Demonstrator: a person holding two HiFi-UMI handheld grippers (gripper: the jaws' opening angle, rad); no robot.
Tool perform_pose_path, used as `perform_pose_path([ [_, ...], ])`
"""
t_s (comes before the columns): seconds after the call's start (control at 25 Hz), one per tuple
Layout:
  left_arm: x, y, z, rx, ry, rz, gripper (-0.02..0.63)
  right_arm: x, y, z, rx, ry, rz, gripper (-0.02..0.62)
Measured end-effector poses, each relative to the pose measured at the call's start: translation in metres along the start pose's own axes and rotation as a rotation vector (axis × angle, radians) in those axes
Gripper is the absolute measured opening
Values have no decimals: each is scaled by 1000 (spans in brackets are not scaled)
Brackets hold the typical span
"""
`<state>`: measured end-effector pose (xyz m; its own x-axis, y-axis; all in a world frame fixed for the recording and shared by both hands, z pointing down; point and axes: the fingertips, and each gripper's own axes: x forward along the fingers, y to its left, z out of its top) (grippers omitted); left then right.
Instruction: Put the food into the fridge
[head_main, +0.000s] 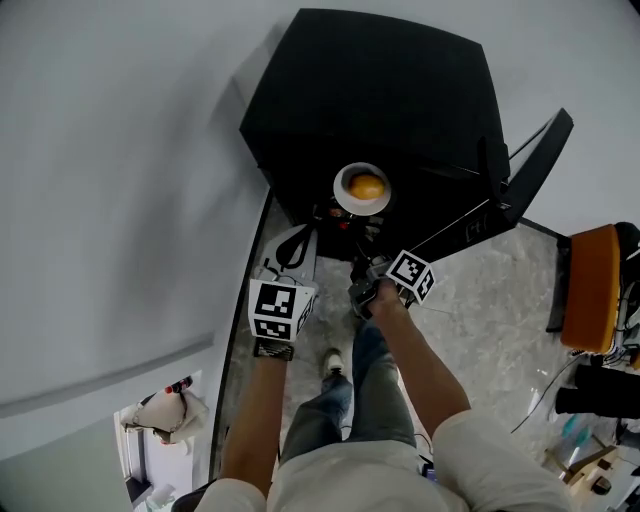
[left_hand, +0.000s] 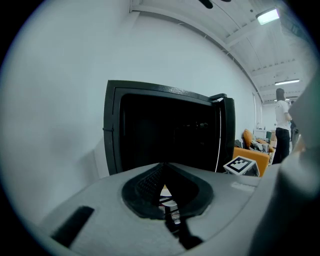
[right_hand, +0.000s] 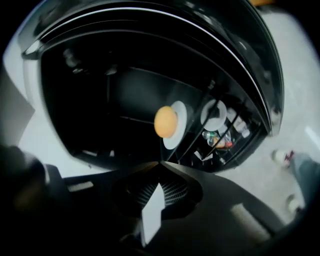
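Jaws together, nothing held, the open fridge (head_main: 380, 90) ahead of me.
My left gripper (left_hand: 164, 165) and right gripper (right_hand: 160, 163) are both closed and empty; beyond them the round orange food (right_hand: 165, 121) sits on a white plate (right_hand: 181, 126) inside the black fridge.

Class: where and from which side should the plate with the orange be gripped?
Grip the plate by its bare rim, coming from the open fridge front, one jaw above, one below. The orange fills the middle; only the thin rim is free.
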<state>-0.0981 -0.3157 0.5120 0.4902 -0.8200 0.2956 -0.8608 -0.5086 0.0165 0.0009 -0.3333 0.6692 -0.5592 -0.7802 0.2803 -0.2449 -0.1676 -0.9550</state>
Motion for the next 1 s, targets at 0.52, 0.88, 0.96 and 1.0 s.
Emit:
perform_pose_path([
  [0.52, -38, -17, 46, 22, -23, -37, 3, -64, 104, 8, -302, -5, 70, 5],
  [0.88, -77, -41, 96, 114, -98, -74, 3, -134, 215, -3, -535, -33, 220, 5],
  [0.96, -87, -47, 109, 144, -120, -79, 3, -150, 236, -6, -613, -38, 236, 5],
  [1.0, -92, -50, 115, 152, -131, -80, 3, -156, 245, -8, -652, -38, 241, 5],
])
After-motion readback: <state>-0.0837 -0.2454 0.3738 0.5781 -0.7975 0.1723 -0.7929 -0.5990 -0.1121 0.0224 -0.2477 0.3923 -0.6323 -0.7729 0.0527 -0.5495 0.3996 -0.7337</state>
